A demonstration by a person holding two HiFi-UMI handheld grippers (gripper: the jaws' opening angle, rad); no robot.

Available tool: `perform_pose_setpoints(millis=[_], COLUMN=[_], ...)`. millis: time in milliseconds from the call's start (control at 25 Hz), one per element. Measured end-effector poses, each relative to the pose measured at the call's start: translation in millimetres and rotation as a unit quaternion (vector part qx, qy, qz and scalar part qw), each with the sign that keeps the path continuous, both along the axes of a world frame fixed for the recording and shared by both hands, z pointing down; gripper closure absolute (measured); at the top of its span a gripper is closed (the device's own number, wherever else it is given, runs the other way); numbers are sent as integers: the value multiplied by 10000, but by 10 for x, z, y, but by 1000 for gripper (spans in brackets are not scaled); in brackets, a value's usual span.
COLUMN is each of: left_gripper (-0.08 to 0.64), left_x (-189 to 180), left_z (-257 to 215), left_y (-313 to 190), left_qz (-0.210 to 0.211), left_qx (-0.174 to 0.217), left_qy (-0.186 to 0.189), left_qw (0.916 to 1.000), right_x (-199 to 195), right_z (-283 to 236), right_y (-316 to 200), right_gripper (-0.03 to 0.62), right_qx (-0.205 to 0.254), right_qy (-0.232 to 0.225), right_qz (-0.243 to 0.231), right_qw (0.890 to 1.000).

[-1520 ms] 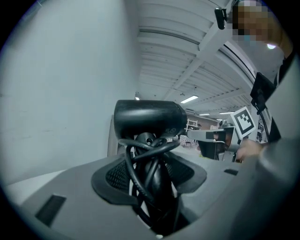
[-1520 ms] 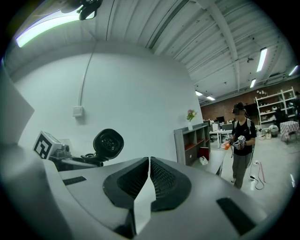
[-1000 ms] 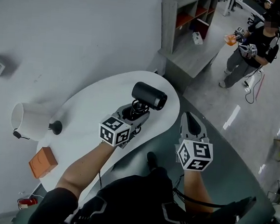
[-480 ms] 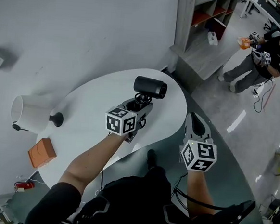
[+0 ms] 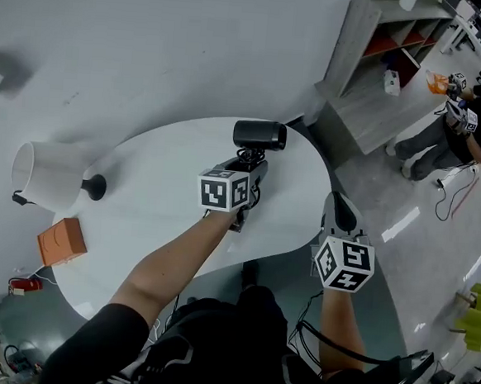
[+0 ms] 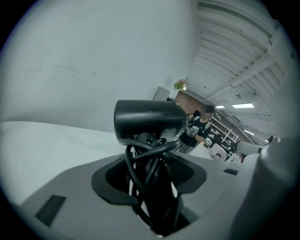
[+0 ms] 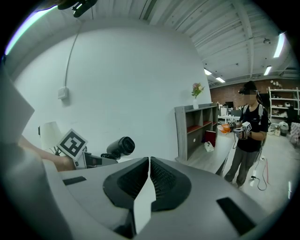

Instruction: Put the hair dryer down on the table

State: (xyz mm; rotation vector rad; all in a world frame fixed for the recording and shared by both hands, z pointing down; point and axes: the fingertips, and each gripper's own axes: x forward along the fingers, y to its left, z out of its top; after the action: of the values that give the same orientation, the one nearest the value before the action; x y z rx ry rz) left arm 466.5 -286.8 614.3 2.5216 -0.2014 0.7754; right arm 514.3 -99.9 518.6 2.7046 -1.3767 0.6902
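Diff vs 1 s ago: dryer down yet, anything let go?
Left gripper rolled and carried the hair dryer further over the table; its barrel, slanted before, now lies level in the head view. Still gripped, nothing released. Right gripper stays shut and empty; lamp and orange box unmoved.

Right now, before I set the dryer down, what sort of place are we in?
Most likely a lab or workshop staged for recording tasks, not a home: a second person handles marker-cube tools, the bare ceiling carries strip lights, and a grey shelf unit stands on a polished floor.
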Motion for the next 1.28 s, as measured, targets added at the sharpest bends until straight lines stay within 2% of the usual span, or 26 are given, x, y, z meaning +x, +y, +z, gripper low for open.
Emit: perform_pose_setpoints(millis=[120,200,360,640,880,1000,1080,1280], left_gripper=[342,342,342,342,342,342,342,342], left_x=[34,30,23,55,67,54,59,107], left_z=[98,194,374,612,730,819,845,865], left_y=[-118,-208,-426,-730,-889,-940,-960,-980], left_qz=[-174,-480,-1026,-1573,-1736,-1866,-1892,-1887], left_qx=[1,-139,-285,-297,-71,-149,-193,-6], left_qy=[-157,-269,-540,-917,-1298,-1540,-1606,-1761], left_qw=[9997,9984,9928,9828,9762,9702,9685,9661], right_x=[31,59,95,111,128,102,74,84], right_z=[84,150,260,409,487,539,559,562], right_y=[-77,-91,-127,-224,-287,-331,-359,-396], right_gripper=[566,566,566,566,566,566,566,566], right_qx=[-64,-114,-217,-245,-244,-224,-248,-236], right_qy=[-73,-132,-237,-377,-423,-479,-497,-510], right_qz=[-86,-91,-98,-196,-193,-235,-301,-344], right_qw=[9999,9998,9994,9988,9986,9983,9980,9978])
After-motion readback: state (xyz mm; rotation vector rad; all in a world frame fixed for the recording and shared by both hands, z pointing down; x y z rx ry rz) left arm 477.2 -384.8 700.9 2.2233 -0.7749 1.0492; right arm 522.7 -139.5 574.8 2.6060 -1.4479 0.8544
